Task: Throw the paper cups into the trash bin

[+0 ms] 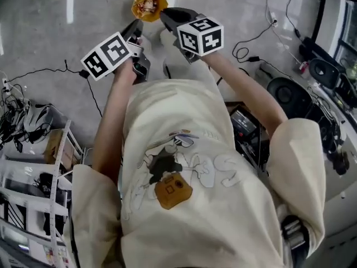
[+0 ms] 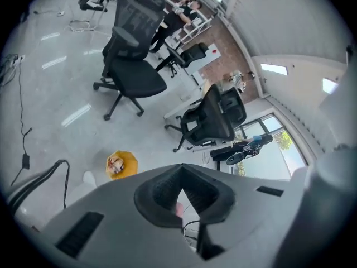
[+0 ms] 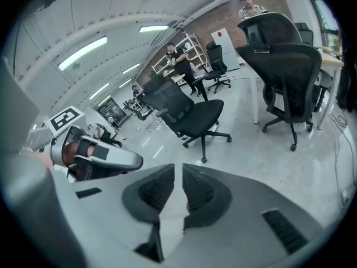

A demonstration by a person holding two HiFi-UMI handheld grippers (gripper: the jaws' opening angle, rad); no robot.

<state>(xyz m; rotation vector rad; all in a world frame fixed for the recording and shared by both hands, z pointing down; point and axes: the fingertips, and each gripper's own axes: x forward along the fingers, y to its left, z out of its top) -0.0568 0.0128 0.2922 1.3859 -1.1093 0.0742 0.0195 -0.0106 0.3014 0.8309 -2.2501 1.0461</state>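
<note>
No loose paper cup shows anywhere. The pale, crumpled pieces in the yellow trash bin look like the cups, though they are too small for you to be sure. Expect any cup to be very light, thin-walled and easy to crush. Pinch it gently across the rim or the side wall, since a hard squeeze would fold it.

The bin stands open-topped on the grey floor, just beyond both gripper tips in the head view. Apart from that crumpled, brown-flecked heap, nothing can be made out in it.

Your left gripper has its jaws closed tip to tip on nothing. Your right gripper has only a narrow slit between its jaws, with bare floor showing through.
</note>
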